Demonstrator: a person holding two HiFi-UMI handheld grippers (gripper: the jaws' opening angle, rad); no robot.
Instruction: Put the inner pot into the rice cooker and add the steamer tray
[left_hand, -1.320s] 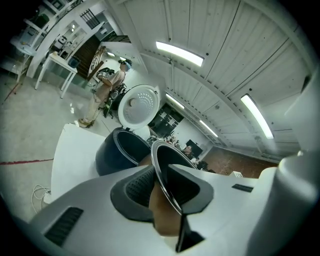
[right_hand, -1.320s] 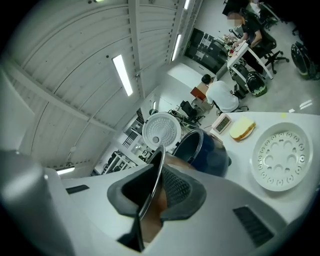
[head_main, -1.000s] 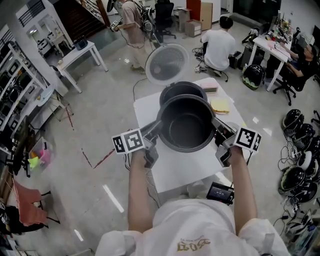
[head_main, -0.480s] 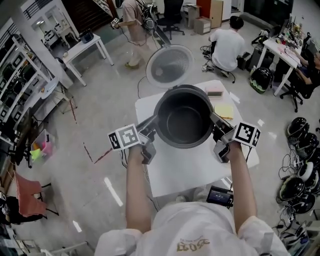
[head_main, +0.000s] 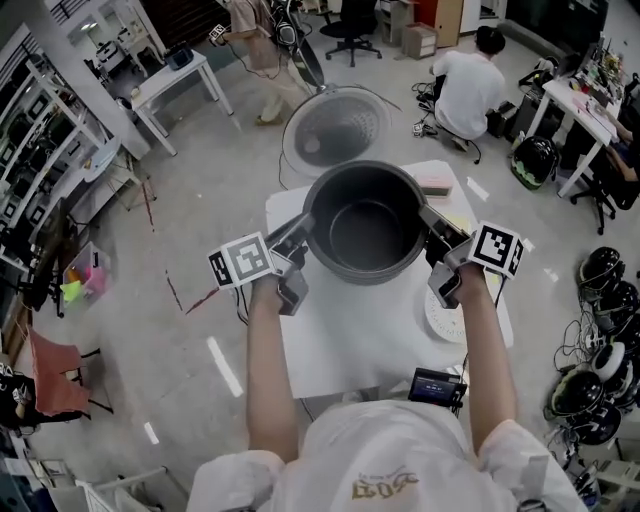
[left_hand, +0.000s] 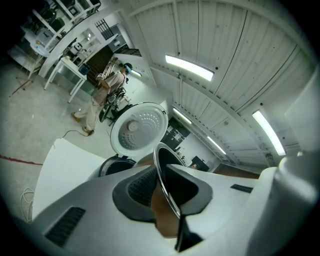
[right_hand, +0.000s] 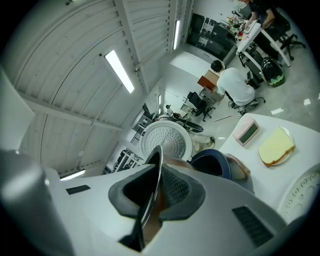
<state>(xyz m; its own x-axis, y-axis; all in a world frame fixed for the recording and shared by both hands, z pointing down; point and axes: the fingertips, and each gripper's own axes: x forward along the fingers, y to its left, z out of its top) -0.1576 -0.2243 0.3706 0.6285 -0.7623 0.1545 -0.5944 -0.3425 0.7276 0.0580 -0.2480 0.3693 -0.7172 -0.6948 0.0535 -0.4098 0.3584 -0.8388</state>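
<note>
I hold the dark inner pot (head_main: 365, 225) in the air by its rim, one gripper on each side. My left gripper (head_main: 298, 243) pinches the left rim (left_hand: 165, 180) between its pads. My right gripper (head_main: 433, 233) pinches the right rim (right_hand: 150, 195). Both sets of jaws are easing open slightly, with the rim still between them. The rice cooker's body (left_hand: 116, 165) (right_hand: 216, 161) stands just beyond, hidden under the pot in the head view. Its white lid (head_main: 335, 130) is up. The white perforated steamer tray (head_main: 445, 318) (right_hand: 306, 192) lies on the table's right side.
The white table (head_main: 340, 340) also bears a pink timer (right_hand: 246, 132) and a yellow sponge on a plate (right_hand: 276, 146) at the back right. A black device (head_main: 437, 385) sits at the near edge. People (head_main: 480, 85), desks and chairs stand farther off.
Both grippers carried the pot away from me toward the open cooker. The pot now covers the cooker body in the head view, and the steamer tray shows at the right.
</note>
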